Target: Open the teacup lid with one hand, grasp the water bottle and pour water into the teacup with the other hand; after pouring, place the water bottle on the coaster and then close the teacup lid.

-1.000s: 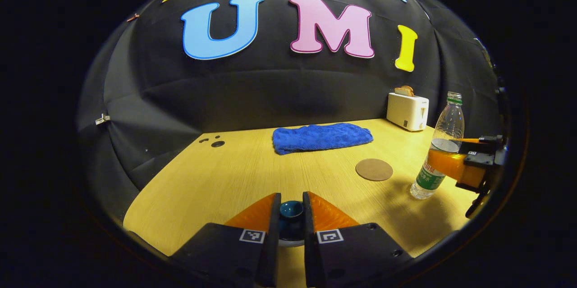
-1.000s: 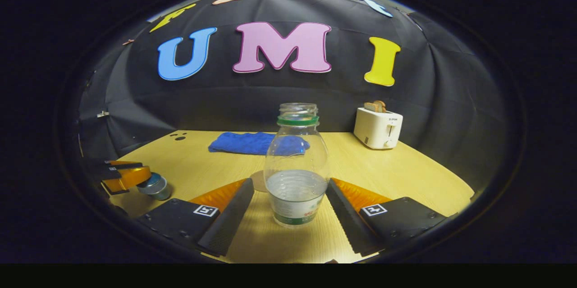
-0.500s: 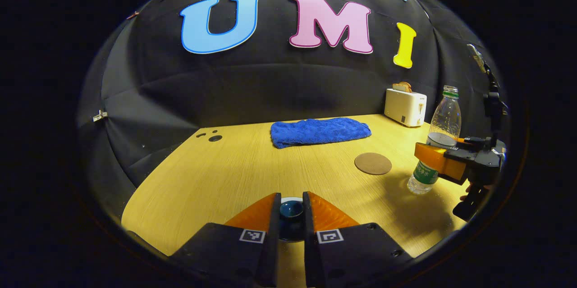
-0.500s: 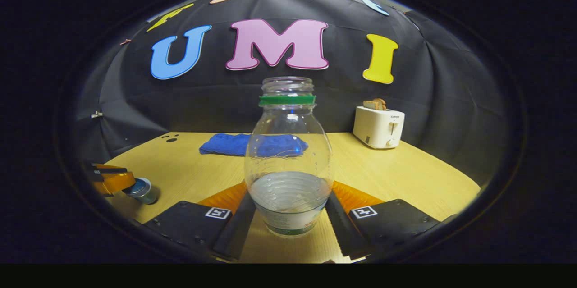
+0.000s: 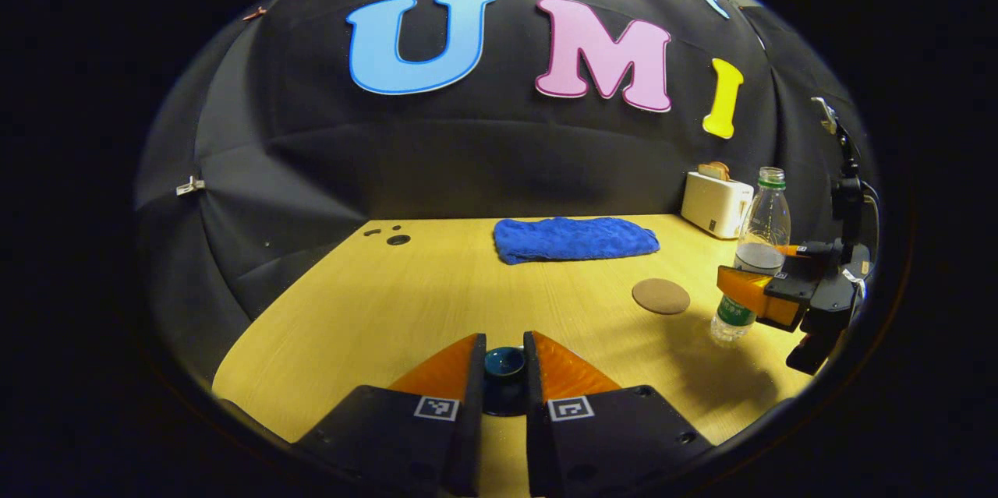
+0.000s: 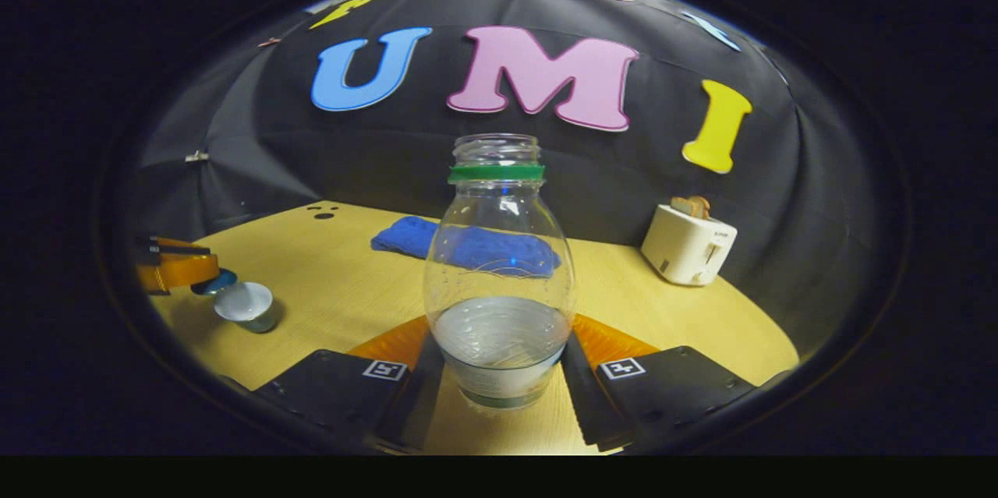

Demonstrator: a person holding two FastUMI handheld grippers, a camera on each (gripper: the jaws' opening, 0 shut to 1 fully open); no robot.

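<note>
Lid (image 5: 504, 362) of teacup sits clamped between the narrow fingers of the left gripper (image 5: 504, 373), held just beside the open teacup (image 6: 245, 306) so the mouth stays free for pouring. The right gripper (image 6: 499, 362) presses both fingers on the water bottle (image 6: 499, 280), upright and uncapped, low on its body, probably for control when tilting. The coaster (image 5: 660, 296) waits near on the table (image 5: 390, 303).

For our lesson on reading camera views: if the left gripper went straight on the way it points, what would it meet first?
Past the lid it holds, the table looks free; the blue towel lies slightly right of that line, so probably the wall, though depth is unclear.
</note>
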